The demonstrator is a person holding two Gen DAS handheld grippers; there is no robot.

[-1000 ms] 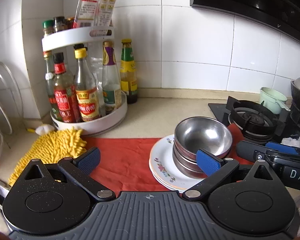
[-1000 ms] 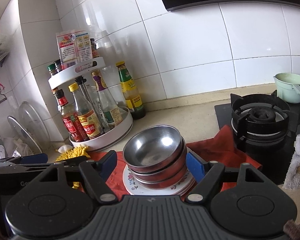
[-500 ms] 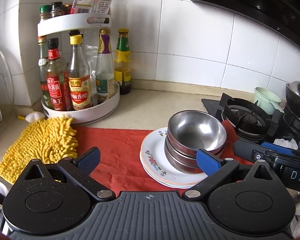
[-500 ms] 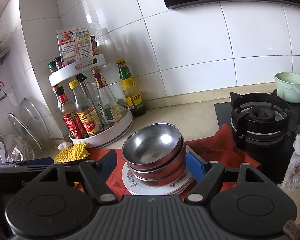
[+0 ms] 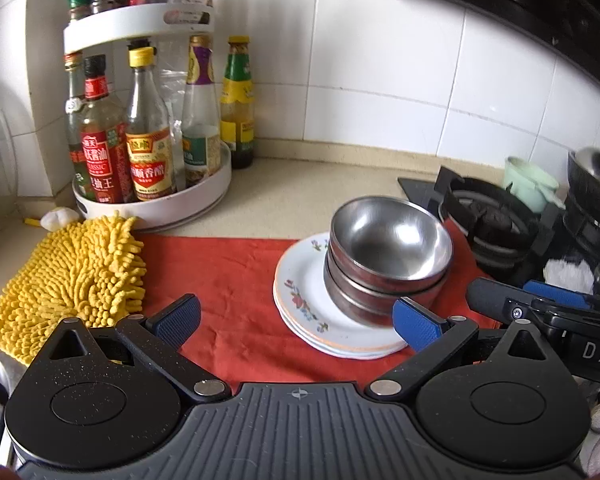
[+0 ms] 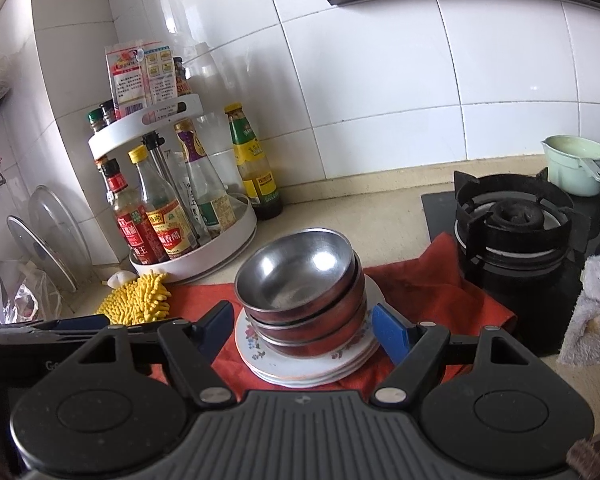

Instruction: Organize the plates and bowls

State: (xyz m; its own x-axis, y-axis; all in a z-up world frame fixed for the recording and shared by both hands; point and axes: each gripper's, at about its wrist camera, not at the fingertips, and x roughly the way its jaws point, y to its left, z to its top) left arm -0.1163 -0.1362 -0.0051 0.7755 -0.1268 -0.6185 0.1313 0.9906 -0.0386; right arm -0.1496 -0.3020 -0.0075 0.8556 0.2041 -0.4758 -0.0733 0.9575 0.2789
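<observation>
Nested stainless steel bowls (image 6: 300,280) atop stacked floral white plates (image 6: 300,364), on red cloth (image 5: 236,272) on table | both tools spread wide, empty: right tool (image 6: 300,328) straddles stack, left tool (image 5: 296,320) beside | step: stacking looks finished; next likely withdraw without nudging.

soft daylight, glare on tiles, fisheye-bent edges, sharp.

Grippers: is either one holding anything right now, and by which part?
Nothing is held. The left gripper and right gripper are both open; the bowls sit free on the plates.
</observation>
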